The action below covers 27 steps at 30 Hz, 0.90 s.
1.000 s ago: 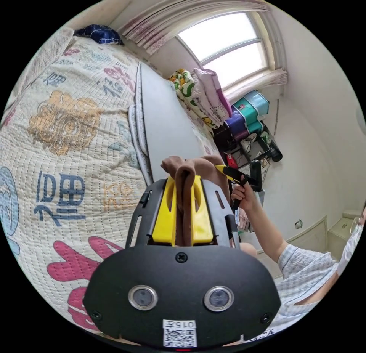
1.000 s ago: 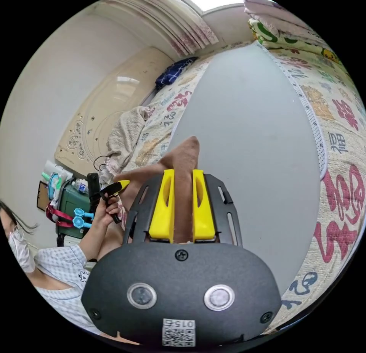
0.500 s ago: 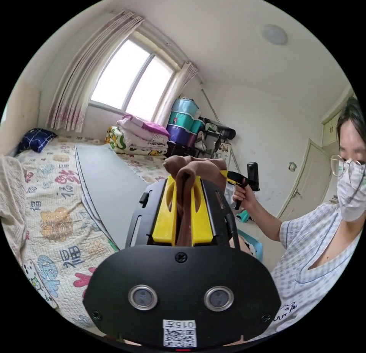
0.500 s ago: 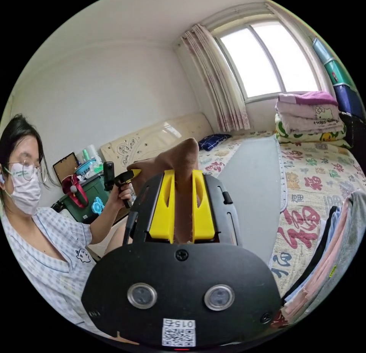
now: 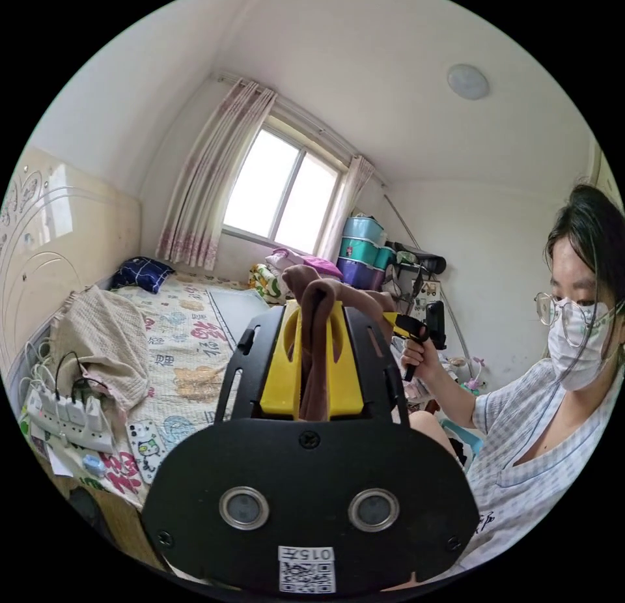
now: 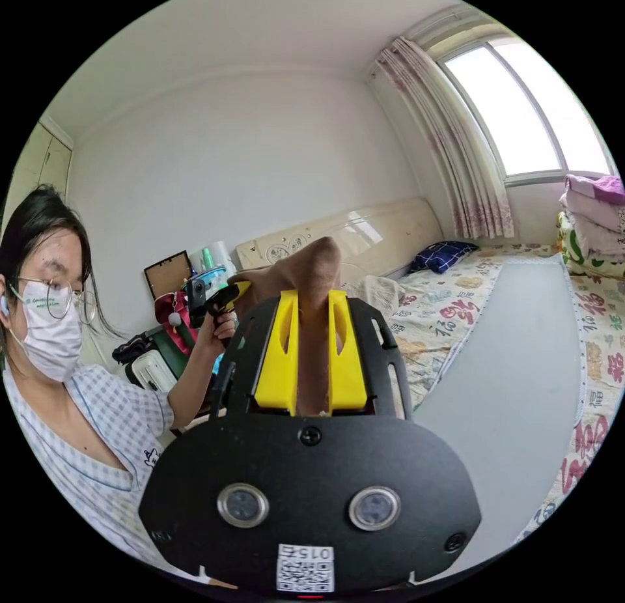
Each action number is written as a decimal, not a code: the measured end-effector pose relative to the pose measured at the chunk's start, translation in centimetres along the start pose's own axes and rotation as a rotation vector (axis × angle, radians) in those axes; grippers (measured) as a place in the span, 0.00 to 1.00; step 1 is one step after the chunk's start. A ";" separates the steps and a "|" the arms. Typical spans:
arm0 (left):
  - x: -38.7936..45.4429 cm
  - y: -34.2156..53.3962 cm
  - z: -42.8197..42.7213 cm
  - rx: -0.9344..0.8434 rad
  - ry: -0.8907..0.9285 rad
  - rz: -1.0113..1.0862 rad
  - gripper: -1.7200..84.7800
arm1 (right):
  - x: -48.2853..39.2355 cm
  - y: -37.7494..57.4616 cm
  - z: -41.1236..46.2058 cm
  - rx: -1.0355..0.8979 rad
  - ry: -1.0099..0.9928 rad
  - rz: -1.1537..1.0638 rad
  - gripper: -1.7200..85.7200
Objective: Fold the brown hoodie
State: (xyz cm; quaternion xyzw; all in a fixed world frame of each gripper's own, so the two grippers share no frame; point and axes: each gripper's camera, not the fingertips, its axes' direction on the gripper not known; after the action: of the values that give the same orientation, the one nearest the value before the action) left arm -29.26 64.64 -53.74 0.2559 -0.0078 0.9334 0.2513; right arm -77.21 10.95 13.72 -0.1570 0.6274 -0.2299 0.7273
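The brown hoodie (image 5: 316,316) is held up in the air between both grippers, above the bed. In the left gripper view my left gripper (image 5: 313,310) is shut on a bunched fold of the brown cloth, which sticks out past the yellow jaws. Beyond it a hand holds the right gripper (image 5: 398,323), also clamped on the hoodie. In the right gripper view my right gripper (image 6: 312,300) is shut on another fold of the hoodie (image 6: 316,271). The left gripper (image 6: 229,295) shows behind it in the person's other hand.
A grey mat (image 6: 514,368) lies on the patterned bed quilt (image 5: 182,342). A beige blanket (image 5: 97,342) and a power strip (image 5: 65,420) sit near the headboard. Folded bedding (image 6: 596,228) and stacked bins (image 5: 361,251) stand under the window. The person (image 5: 560,401) stands close beside the bed.
Both cameras have swung up from the bed to the room, and the hoodie has been raised with them. Both grippers have stayed clamped on the brown cloth.
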 end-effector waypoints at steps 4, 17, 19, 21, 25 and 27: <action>-4.6 0.0 -3.2 0.019 -0.097 -0.006 0.08 | 1.4 2.8 6.6 -0.043 -0.052 0.023 0.11; -38.1 -0.3 13.8 -0.125 -0.638 -0.339 0.13 | 22.6 0.7 41.8 -0.224 0.477 0.314 0.10; -38.5 3.1 13.0 -0.052 -0.611 -0.341 0.12 | 22.9 2.5 42.5 -0.200 0.362 0.325 0.09; -37.5 6.7 12.3 -0.025 -0.556 -0.295 0.07 | 20.9 5.1 41.9 -0.178 0.251 0.206 0.09; -33.6 14.6 12.6 -0.031 -0.503 -0.318 0.02 | 16.6 12.4 39.8 -0.180 0.073 0.036 0.05; -31.2 16.5 14.4 -0.067 -0.471 -0.272 0.01 | 15.3 15.2 39.0 -0.161 -0.001 0.008 0.03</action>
State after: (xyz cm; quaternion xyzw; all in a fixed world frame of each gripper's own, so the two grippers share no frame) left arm -7.08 33.68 -54.38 0.4561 -0.0623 0.8052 0.3738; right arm -35.10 13.34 -0.62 -0.2126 0.6440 -0.1757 0.7136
